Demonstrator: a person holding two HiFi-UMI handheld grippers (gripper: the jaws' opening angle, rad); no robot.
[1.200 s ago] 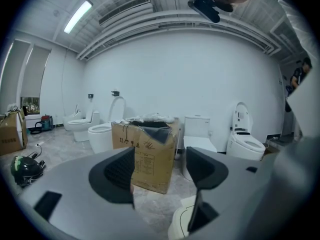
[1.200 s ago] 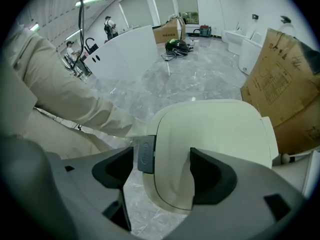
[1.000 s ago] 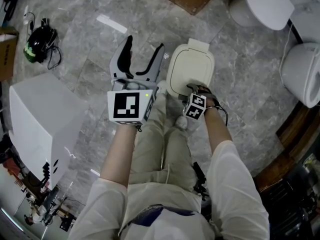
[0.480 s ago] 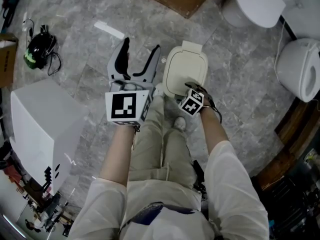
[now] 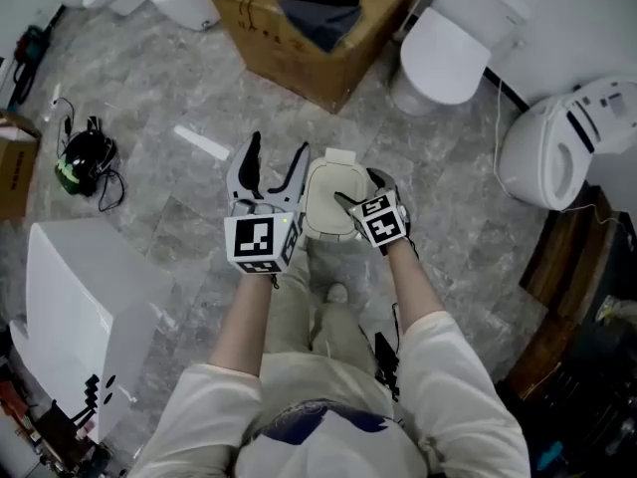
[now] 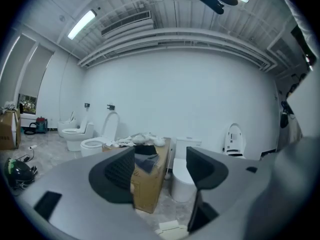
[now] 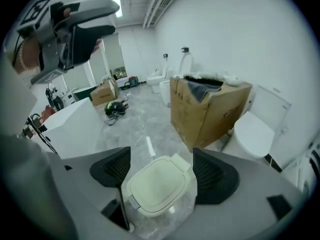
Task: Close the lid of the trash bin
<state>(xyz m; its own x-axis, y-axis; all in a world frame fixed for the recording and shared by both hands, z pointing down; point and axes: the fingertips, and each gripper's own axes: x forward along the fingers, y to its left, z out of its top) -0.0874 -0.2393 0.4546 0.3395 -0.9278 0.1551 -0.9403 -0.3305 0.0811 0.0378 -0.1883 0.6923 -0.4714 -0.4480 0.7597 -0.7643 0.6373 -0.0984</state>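
The trash bin (image 5: 331,199) stands on the grey marble floor at my feet, its cream lid (image 7: 159,184) lying flat and closed on top. My right gripper (image 5: 358,189) hangs well above the lid and points steeply down at it. Its jaws are open and nothing is between the pads (image 7: 114,167). My left gripper (image 5: 274,162) is held to the left of the bin, raised and pointing nearly level into the room. It is open too, and its fingers (image 6: 117,176) are empty.
A cardboard box (image 5: 318,28) stands just beyond the bin, with a white toilet (image 5: 443,53) to its right and another toilet (image 5: 557,152) further right. A white cabinet (image 5: 80,297) and a black-green helmet (image 5: 85,162) with cable lie left.
Both grippers have risen away from the bin, the right one lifting off the lid's near edge and tipping to point down. The lid stays closed.
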